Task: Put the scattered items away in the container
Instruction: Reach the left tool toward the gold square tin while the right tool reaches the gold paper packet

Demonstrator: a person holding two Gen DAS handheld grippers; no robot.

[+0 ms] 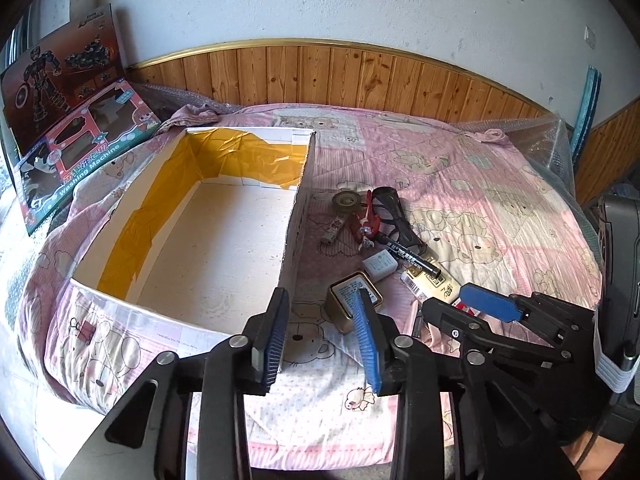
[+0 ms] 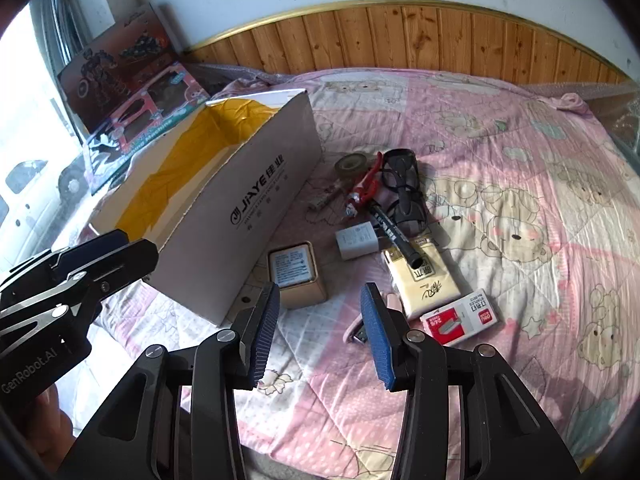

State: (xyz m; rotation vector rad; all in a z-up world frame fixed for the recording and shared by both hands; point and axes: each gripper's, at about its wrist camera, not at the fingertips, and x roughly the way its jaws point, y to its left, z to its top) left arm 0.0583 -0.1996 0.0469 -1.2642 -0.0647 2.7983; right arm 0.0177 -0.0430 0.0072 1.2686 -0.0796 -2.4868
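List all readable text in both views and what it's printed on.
"JiAYE" on the cardboard box side; the line under it is too small.
"Washing Machine" on the pink toy box.
"24/6" on the staples box.
"GenRobot.AI" on the left gripper body.
Tin label, charger, marker, tissue pack: print unreadable.

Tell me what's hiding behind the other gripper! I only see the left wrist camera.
Observer: A red and white staples box lies on the quilt, next to the yellow tissue pack.
Operator: Is there writing on the outside of the big box?
Observer: Yes. The cardboard box has JIAYE printed on its long side wall.
Operator: Are the right fingers holding anything?
Observer: No. The right gripper is open and empty, with the gold tin just beyond its left finger.
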